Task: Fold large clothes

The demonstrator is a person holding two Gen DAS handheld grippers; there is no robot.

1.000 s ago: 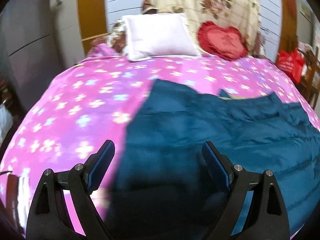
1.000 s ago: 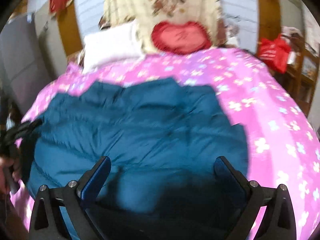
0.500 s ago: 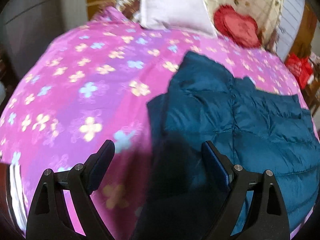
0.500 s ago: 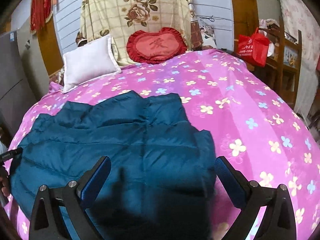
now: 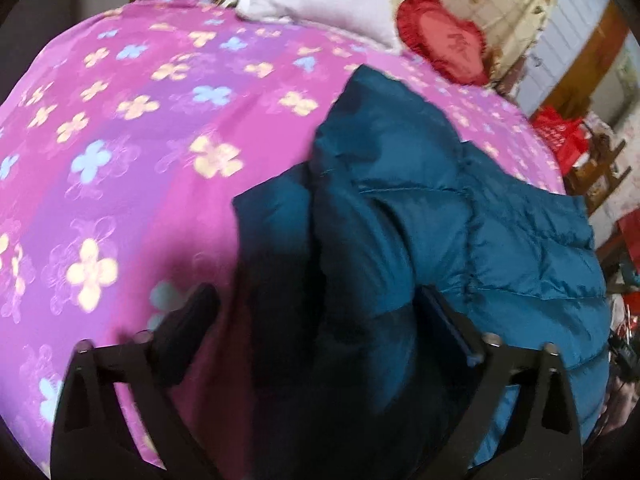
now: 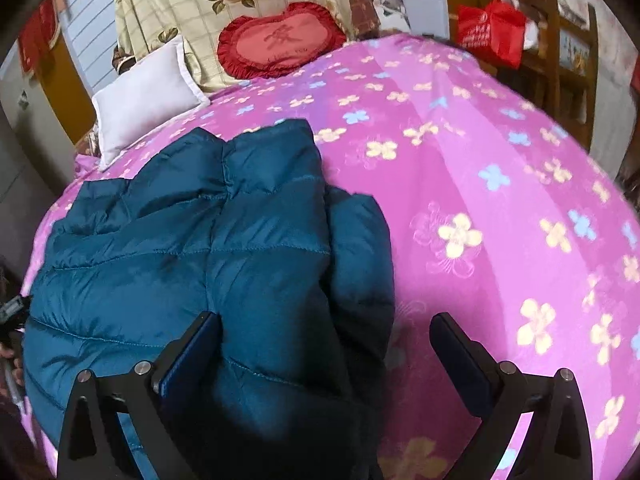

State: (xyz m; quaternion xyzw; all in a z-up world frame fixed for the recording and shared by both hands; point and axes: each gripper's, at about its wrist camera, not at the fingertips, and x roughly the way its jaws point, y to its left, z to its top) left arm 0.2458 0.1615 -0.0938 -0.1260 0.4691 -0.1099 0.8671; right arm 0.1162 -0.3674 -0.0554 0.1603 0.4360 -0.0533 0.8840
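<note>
A teal quilted puffer jacket (image 6: 192, 248) lies spread on a bed covered by a pink bedspread (image 6: 500, 184) printed with yellow and blue flowers. In the right wrist view the jacket takes up the left and middle of the bed, its near right edge doubled so that one padded layer sits on another, and the bare bedspread stretches away to the right. The right tongs (image 6: 325, 344) hang low over that doubled edge with their fingers spread wide: the left finger (image 6: 188, 354) is over the quilted fabric, the right finger (image 6: 460, 360) over pink cloth, and nothing is gripped between them. In the left wrist view the same jacket (image 5: 500, 240) fills the right half, with a thick fold of it rising between the fingers of the left tongs (image 5: 316, 320), which are likewise spread apart; that picture is blurred and dark near the bottom, so whether the fingers touch the fabric is hard to tell, though they do not appear to pinch it. At the head of the bed a white pillow (image 6: 140, 96) rests beside a red heart-shaped cushion (image 6: 280, 40), both against a cream floral blanket (image 6: 208, 4). A red bag (image 6: 490, 28) sits on wooden furniture beyond the far right corner of the bed.
</note>
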